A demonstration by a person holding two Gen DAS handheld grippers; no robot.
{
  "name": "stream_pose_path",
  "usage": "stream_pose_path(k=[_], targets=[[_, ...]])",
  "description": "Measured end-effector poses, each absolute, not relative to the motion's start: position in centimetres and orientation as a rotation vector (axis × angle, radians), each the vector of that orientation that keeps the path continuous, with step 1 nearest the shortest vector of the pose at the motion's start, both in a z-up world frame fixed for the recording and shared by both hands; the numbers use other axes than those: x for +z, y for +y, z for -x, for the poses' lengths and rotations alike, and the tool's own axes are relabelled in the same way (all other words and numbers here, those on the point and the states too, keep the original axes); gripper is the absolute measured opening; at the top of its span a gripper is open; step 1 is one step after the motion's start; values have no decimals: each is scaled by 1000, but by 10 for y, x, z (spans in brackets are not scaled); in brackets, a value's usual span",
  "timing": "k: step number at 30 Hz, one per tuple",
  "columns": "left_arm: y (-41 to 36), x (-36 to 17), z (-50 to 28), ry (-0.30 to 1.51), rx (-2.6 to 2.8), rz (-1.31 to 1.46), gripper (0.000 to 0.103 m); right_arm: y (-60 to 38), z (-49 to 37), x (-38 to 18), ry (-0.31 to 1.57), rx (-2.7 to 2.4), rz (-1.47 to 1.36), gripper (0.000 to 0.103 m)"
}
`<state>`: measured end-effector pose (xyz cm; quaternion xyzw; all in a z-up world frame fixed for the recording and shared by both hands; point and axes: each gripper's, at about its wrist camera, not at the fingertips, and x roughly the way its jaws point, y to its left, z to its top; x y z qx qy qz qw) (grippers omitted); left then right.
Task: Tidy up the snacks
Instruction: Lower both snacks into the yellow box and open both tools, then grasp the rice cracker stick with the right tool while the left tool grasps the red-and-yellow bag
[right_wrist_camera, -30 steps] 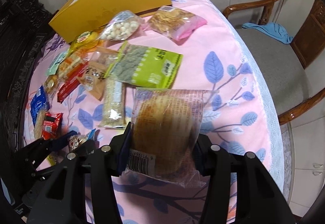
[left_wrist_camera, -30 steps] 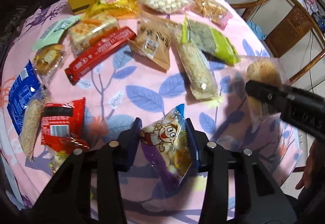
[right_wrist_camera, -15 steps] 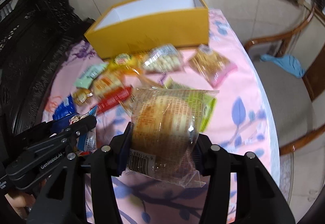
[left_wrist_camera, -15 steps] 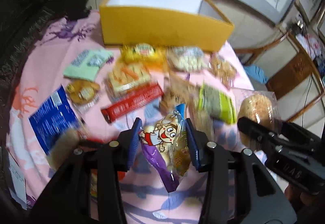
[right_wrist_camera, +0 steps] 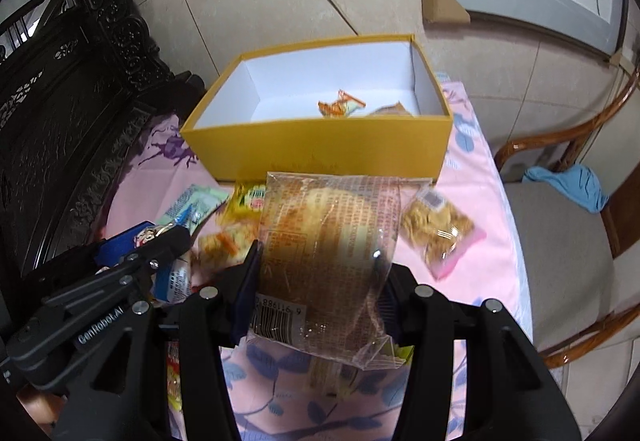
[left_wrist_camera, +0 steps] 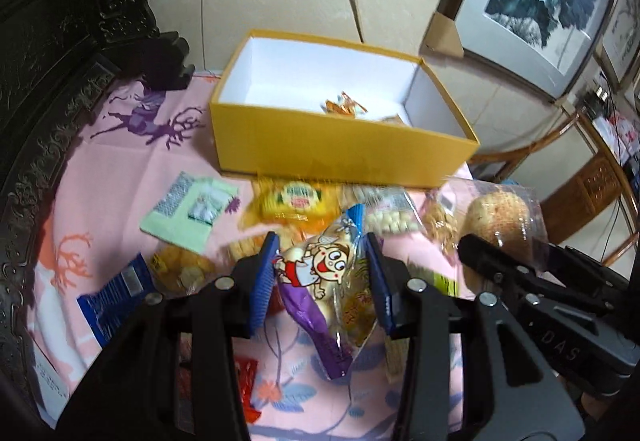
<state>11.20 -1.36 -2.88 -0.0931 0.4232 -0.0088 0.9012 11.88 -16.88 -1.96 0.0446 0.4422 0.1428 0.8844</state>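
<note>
Left gripper [left_wrist_camera: 320, 277] is clamped on a cartoon pouch [left_wrist_camera: 324, 281]; right gripper [right_wrist_camera: 320, 289] is clamped on a wrapped bun [right_wrist_camera: 328, 253], both held above the table's middle, near the box [right_wrist_camera: 320, 149]. Both packs are judged light, soft, crushable; mid-pack holds are suited.

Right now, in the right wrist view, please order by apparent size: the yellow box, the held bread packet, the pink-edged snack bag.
1. yellow box, largest.
2. bread packet in the right gripper; being nearest the camera inflates it.
3. pink-edged snack bag, clearly smallest.

Yellow box [left_wrist_camera: 340, 149], pink floral tablecloth [left_wrist_camera: 132, 161]
</note>
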Motion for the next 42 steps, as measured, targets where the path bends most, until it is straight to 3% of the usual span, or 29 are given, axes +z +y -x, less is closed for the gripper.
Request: stream_pose_path(k=[17,18,21,23,27,32,42], targets=[[6,20,-282,833,51,133,45,-156,-268,17,902,265,-115,53],[11,20,-294,839,68,151,48,-155,-280,17,905,253,-126,54],[28,21,-314,849,110,210,75,-154,-307,13,913,217,-133,57],[39,23,-320,855,127,232,78,-155,-317,11,912,190,-123,62],[53,26,-313,834,140,248,85,-163,-317,11,910,195,-135,63],[49,18,-289,856,99,235,87,-171,-299,6,935,229,-144,64],[56,-35,-167,957,99,303,88,-176,-173,-64,1117,410,-72,68]])
